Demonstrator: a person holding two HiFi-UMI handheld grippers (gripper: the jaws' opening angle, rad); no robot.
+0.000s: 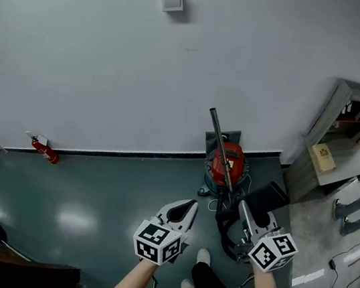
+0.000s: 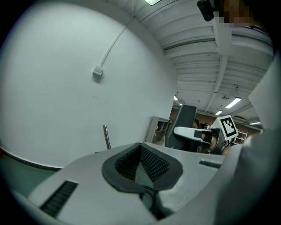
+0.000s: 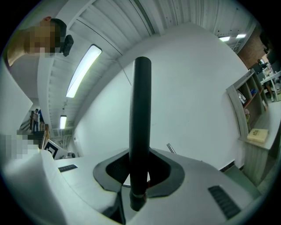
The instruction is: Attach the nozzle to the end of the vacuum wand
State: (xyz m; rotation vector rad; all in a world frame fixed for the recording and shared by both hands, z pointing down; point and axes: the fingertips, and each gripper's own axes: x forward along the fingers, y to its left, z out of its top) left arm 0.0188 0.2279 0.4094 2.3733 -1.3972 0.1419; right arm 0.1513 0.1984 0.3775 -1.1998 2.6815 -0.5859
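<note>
A red vacuum cleaner [image 1: 226, 164] stands on the floor against the wall. Its metal wand [image 1: 221, 143] leans up and to the left, with the free end at the top. My right gripper [image 1: 244, 208] is shut on the black nozzle [image 1: 264, 199], just right of the vacuum. In the right gripper view the nozzle's black tube [image 3: 141, 123] stands upright between the pads of that gripper [image 3: 139, 169], and the wand [image 3: 170, 148] shows small behind it. My left gripper [image 1: 190, 206] is shut and holds nothing, left of the vacuum. Its own view shows the closed pads [image 2: 131, 163] and the wand [image 2: 106, 137] beyond.
A grey shelf unit [image 1: 332, 147] stands at the right with a box on it. A red fire extinguisher [image 1: 45, 150] lies by the wall at left. A black hose [image 1: 223, 232] curls on the floor near my shoe [image 1: 203, 255]. Another person's legs [image 1: 349, 209] and cables [image 1: 343, 267] are at far right.
</note>
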